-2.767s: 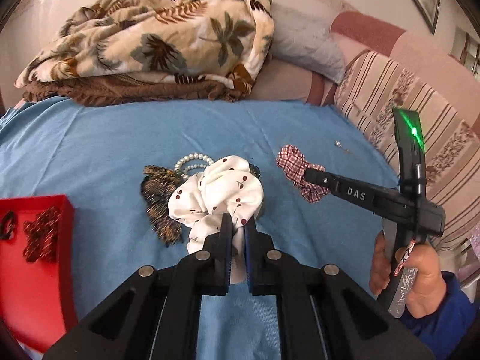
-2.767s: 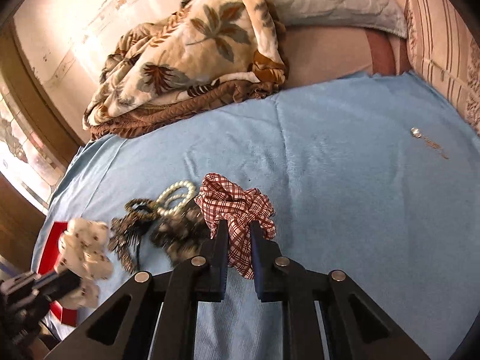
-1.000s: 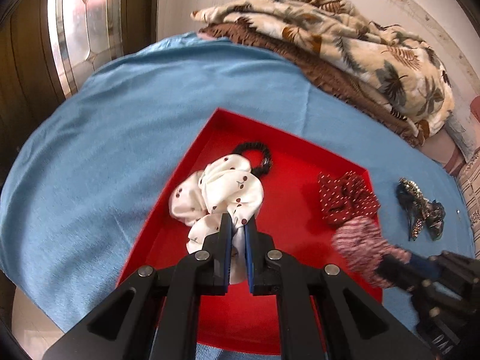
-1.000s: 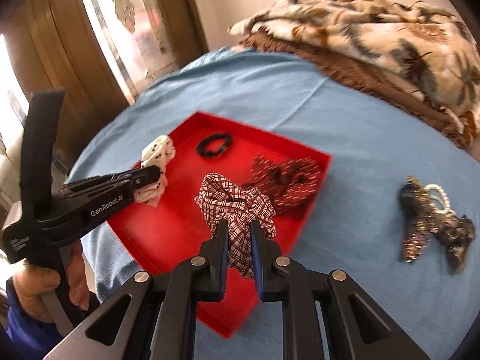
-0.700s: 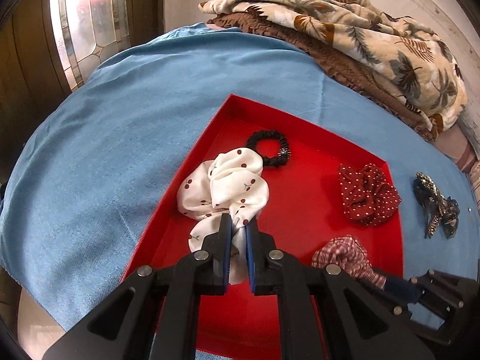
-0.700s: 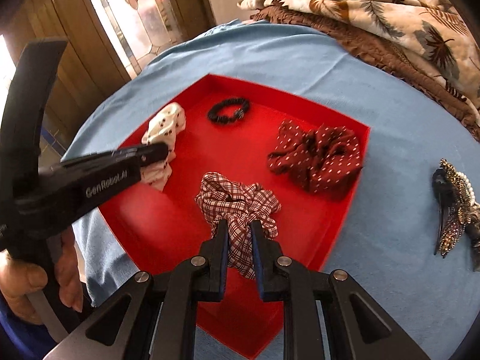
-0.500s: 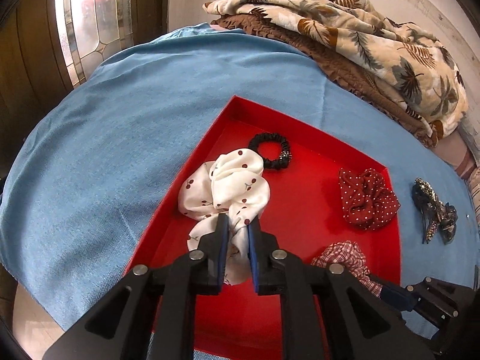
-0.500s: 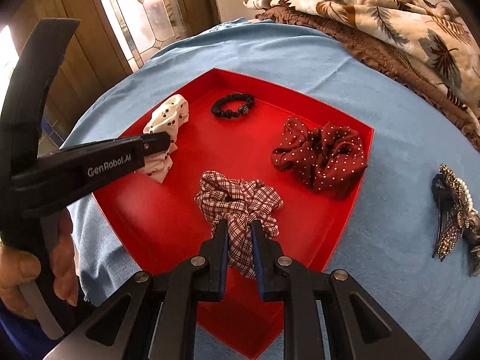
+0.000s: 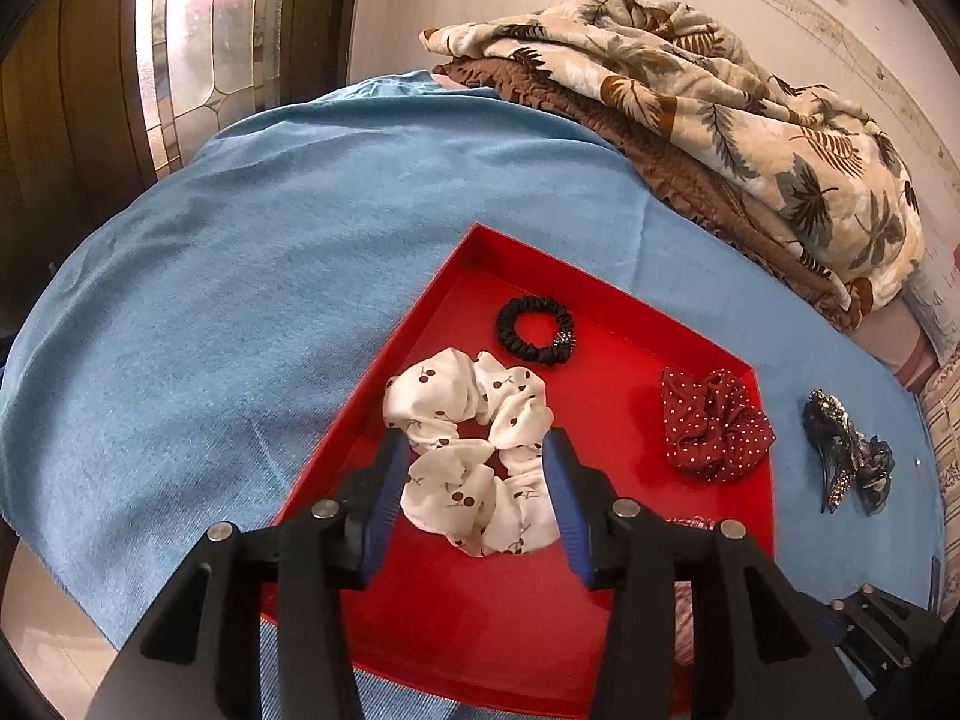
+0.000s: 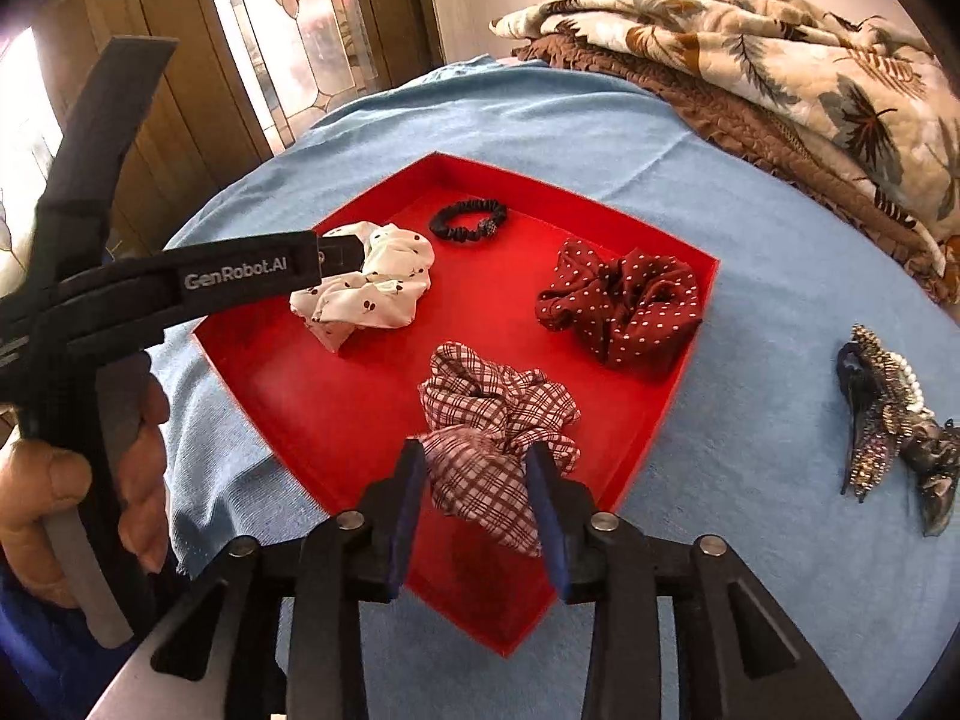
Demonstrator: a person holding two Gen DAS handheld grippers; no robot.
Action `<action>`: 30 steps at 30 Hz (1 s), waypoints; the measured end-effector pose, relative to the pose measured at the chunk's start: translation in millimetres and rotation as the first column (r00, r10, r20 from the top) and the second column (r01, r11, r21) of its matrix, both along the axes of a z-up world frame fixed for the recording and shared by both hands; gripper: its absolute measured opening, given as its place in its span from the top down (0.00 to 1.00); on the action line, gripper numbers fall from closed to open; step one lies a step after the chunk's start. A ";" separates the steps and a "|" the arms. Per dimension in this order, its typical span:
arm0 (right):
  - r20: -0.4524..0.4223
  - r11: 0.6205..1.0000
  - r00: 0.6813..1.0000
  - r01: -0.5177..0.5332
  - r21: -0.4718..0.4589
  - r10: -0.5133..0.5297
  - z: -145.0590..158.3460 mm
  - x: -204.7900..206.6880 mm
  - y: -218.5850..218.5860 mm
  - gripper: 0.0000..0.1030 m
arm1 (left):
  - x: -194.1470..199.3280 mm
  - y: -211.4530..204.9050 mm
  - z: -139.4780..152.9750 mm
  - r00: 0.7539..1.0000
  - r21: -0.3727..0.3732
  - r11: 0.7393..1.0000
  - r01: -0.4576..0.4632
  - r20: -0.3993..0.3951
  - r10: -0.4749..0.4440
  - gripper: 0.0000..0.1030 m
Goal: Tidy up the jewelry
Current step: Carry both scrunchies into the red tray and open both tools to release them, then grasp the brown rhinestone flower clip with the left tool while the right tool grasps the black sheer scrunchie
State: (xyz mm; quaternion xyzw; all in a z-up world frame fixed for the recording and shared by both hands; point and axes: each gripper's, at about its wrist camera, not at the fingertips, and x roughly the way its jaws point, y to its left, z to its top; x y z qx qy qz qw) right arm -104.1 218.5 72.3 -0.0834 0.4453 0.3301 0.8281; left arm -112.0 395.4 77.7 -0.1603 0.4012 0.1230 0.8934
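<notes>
A red tray [image 9: 480,630] [image 10: 336,396] lies on the blue cloth. In it are a white cherry-print scrunchie [image 9: 474,450] [image 10: 366,288], a plaid scrunchie [image 10: 498,426], a dark red dotted scrunchie [image 9: 714,426] [image 10: 624,306] and a black hair tie [image 9: 536,330] [image 10: 469,220]. My left gripper [image 9: 474,450] [image 10: 345,255] is opening, and the white scrunchie lies flat on the tray floor between its pads. My right gripper [image 10: 477,456] is opening too, with the plaid scrunchie resting on the tray between its pads. In the left wrist view only a sliver of the plaid scrunchie [image 9: 690,521] shows.
A tangle of beaded jewelry [image 9: 849,450] [image 10: 894,414] lies on the blue cloth [image 9: 240,300] right of the tray. Folded leaf-print blankets [image 9: 720,114] [image 10: 780,42] are stacked behind. A stained-glass door [image 9: 210,30] stands at the left. A hand [image 10: 72,480] grips the left tool.
Both grippers carried their scrunchies from the bed over to the tray and sank toward it. In the last half second both pairs of jaws spread, and the scrunchies settled on the tray floor.
</notes>
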 end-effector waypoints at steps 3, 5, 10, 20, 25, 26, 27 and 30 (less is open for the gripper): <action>0.004 1.000 1.000 0.014 0.026 -0.015 6.7 -2.8 -8.6 0.53 | -1.7 -1.0 1.1 1.000 0.001 1.000 -0.005 0.006 0.005 0.55; 0.010 0.999 1.000 0.023 0.039 -0.024 11.7 -4.5 -14.0 0.53 | -2.6 -2.0 2.6 1.000 0.001 1.000 -0.008 0.013 0.008 0.54; 0.013 0.995 0.998 0.068 0.071 -0.069 23.4 -4.6 -37.5 0.51 | -5.4 -8.0 6.3 1.000 0.016 1.000 -0.007 0.028 0.006 0.54; -0.004 0.971 0.973 0.229 0.062 -0.229 21.4 14.7 -112.4 0.49 | -7.0 -33.0 14.7 0.998 0.072 0.997 0.031 0.058 -0.035 0.54; 0.013 0.950 0.951 0.310 0.029 -0.310 19.5 21.5 -158.0 0.49 | -7.9 -49.1 18.2 0.995 0.099 0.994 0.046 0.081 -0.054 0.53; 0.015 0.946 0.946 0.324 0.024 -0.324 19.3 22.3 -166.4 0.49 | -8.5 -52.2 19.1 0.994 0.100 0.994 0.049 0.088 -0.058 0.53; 0.016 0.939 0.939 0.343 0.021 -0.343 18.6 23.7 -179.0 0.49 | -9.4 -54.2 19.9 0.994 0.101 0.994 0.051 0.094 -0.061 0.53; 0.017 0.922 0.922 0.387 0.013 -0.387 15.9 25.1 -207.3 0.49 | -14.1 -65.5 23.2 0.991 0.118 0.991 0.056 0.118 -0.070 0.53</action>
